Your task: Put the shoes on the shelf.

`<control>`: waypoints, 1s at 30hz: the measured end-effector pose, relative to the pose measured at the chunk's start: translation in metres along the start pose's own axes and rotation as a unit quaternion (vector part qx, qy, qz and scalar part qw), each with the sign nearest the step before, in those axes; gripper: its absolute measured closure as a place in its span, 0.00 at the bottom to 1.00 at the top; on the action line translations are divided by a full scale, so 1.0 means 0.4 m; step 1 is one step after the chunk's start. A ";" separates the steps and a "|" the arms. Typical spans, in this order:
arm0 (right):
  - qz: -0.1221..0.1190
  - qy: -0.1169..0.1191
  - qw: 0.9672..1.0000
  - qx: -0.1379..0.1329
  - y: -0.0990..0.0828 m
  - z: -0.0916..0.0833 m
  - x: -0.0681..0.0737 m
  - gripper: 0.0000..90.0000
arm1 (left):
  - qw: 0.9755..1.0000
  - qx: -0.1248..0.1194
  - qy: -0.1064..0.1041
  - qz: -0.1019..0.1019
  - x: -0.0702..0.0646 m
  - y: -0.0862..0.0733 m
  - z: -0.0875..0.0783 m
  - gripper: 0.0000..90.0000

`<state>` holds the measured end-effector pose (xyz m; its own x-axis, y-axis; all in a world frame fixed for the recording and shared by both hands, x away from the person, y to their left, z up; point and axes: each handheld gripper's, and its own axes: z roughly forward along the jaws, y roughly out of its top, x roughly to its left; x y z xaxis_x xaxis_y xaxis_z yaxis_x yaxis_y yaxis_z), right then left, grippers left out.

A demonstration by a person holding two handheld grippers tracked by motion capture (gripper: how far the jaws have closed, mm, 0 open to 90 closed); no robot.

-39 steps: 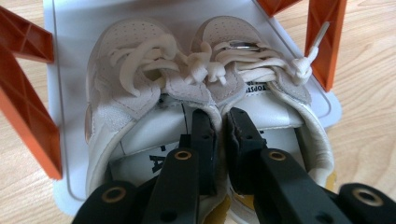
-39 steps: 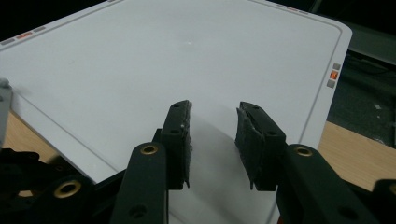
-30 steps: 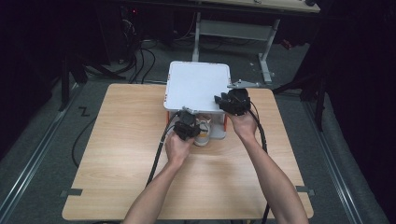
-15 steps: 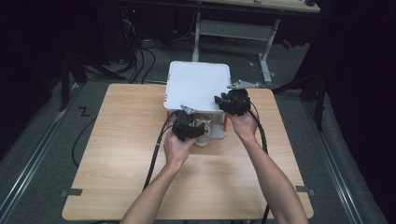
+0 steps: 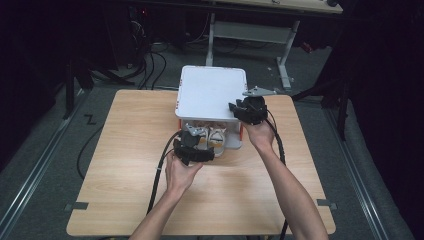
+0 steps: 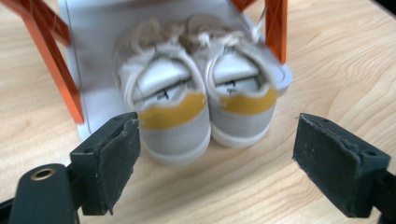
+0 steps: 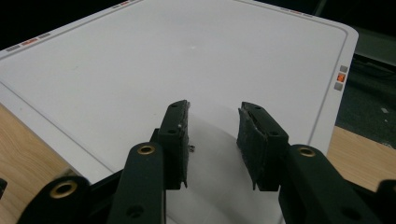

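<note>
A pair of white shoes (image 6: 205, 102) with yellow heel bands stands side by side, heels toward me, under a white stand (image 5: 210, 92) with orange legs (image 6: 51, 60). My left gripper (image 6: 215, 154) is just short of the heels. Its jaws have just been opening and now stand wide apart, with nothing touching the pads. From above, the left gripper (image 5: 196, 140) sits in front of the shoes (image 5: 210, 136). My right gripper (image 5: 234, 107) rests over the near right corner of the stand's flat top (image 7: 187, 56). Its jaws (image 7: 212, 135) are partly apart, with nothing between them.
The stand is at the far middle of a wooden table (image 5: 125, 165). Black cables trail from both grippers across the tabletop toward the person. Beyond the table are a dark floor, loose cables and a metal desk frame (image 5: 250, 30).
The left gripper has drawn back from the shoes toward the person and its jaws have spread wide. The shoes stay under the stand. The right gripper has not moved.
</note>
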<state>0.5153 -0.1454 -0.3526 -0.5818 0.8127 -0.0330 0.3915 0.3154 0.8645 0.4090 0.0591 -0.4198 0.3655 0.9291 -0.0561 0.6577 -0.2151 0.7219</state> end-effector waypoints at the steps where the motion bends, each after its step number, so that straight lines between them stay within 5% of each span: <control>1: 0.000 -0.001 1.000 0.001 0.001 0.000 0.000 0.69 | 1.000 0.004 0.000 -0.001 -0.003 -0.006 0.005 0.15; 16: -0.023 -0.018 1.000 0.000 0.001 -0.001 0.010 0.69 | 0.996 0.079 0.016 -0.046 -0.026 -0.032 0.104 0.04; 24: -0.023 -0.021 1.000 -0.001 0.000 -0.001 0.013 0.69 | 0.994 0.071 0.045 -0.074 -0.031 -0.022 0.128 0.13; 30: -0.027 -0.020 0.999 -0.002 -0.001 -0.001 0.012 0.69 | 0.993 0.066 0.045 -0.088 -0.027 -0.018 0.140 0.09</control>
<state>0.5121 -0.1420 -0.3529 -0.5724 0.8139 -0.0995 0.3572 0.3567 0.8632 0.4372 0.0337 -0.4632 0.1819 0.9774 -0.1076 0.7884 -0.0795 0.6100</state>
